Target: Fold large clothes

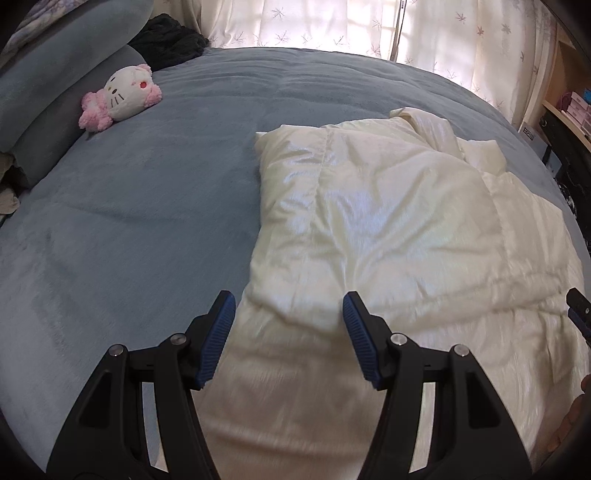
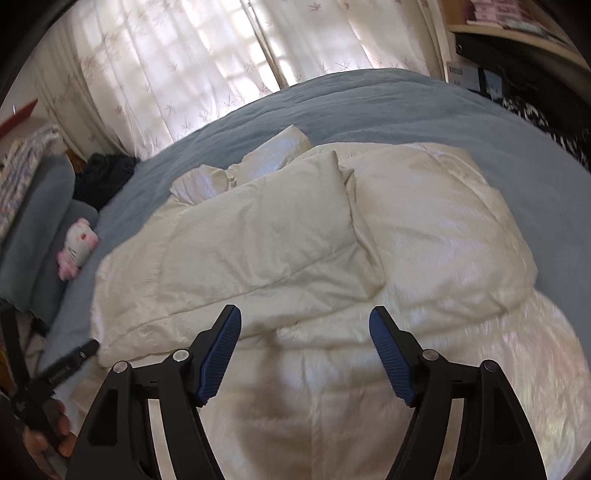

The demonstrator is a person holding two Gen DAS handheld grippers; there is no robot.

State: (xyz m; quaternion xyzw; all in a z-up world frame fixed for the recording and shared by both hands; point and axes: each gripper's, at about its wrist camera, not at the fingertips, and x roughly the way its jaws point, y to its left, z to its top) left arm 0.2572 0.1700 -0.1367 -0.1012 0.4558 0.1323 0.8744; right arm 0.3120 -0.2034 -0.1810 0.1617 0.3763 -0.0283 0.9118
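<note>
Both the left claw and right claw hang open, gripping nothing. Beneath them a cream padded coat lies partly folded on the blue bed.

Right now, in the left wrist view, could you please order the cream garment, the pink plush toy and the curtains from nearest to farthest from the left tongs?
1. Cream garment, directly beneath the left tongs.
2. Pink plush toy, far left beside the pillows.
3. Curtains, beyond the bed.

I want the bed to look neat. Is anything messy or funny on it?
Mostly the cream puffy jacket: it is only part folded, with one sleeve poking out crumpled at the far end. A plush toy cat lies tipped over by the grey pillows. Nothing looks spilled or torn.
</note>
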